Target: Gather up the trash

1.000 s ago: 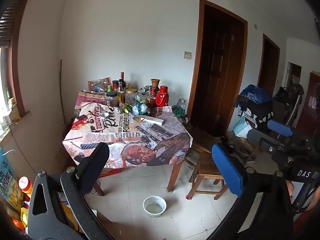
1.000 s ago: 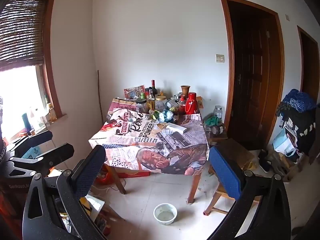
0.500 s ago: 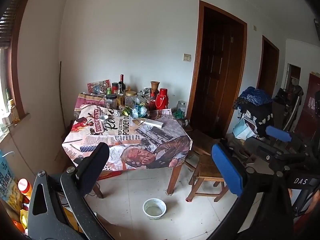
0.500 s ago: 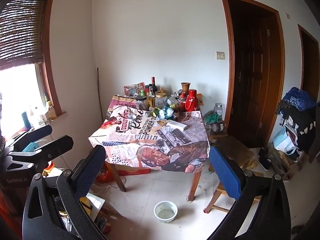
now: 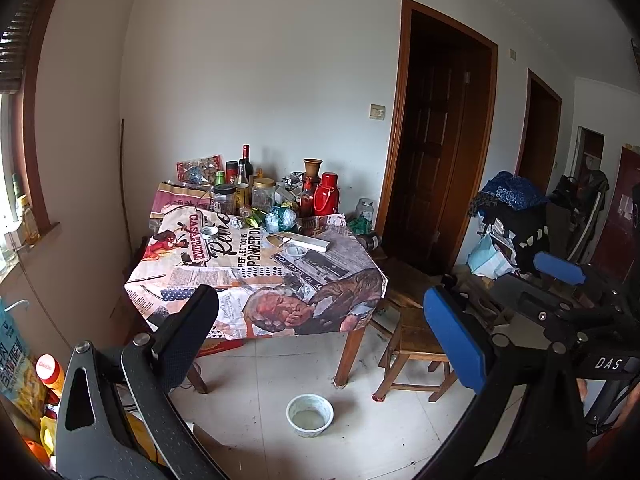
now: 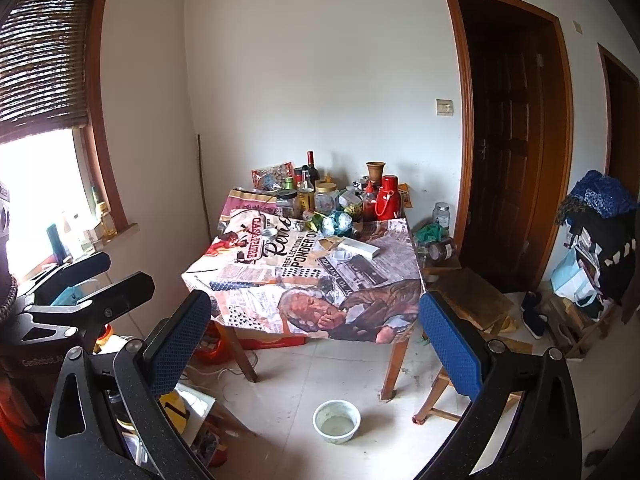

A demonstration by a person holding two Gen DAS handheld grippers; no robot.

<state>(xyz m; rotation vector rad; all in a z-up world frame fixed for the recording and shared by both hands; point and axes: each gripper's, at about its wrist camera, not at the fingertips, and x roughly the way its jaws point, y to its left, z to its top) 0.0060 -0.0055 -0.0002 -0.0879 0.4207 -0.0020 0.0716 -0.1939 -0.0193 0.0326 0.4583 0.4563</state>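
Left gripper (image 5: 320, 344): jaws spread wide, nothing between them, held well back from the tabletop and facing it.
Right gripper (image 6: 316, 344): jaws spread wide too, nothing held; it also shows at the right edge of the left view, beside the left gripper.
Tabletop (image 5: 224, 276): covered with a printed newspaper-style cloth, standing in a room corner against the wall.
Trash (image 5: 280, 218): crumpled blue-green wrappers lie near the back middle of the tabletop, just in front of the bottles; well apart from both grippers.
White box (image 5: 310, 242): long and flat, lying right of centre, with a small clear cup (image 5: 296, 251) just beside it.
Tin (image 5: 209, 232): small, round, on the left half of the cloth.
Back row: bottles and jars (image 5: 240, 192), a brown vase (image 5: 312, 168) and a red flask (image 5: 327, 194) crowd the wall edge.
Floor: a white bowl (image 5: 310, 415) stands near the front right table leg; a wooden stool (image 5: 412, 344) is right of the tabletop.
Doors (image 5: 432, 160): dark wood, shut, on the right wall.
Window (image 6: 36, 184): left, with a rolled blind and bottles on its sill.
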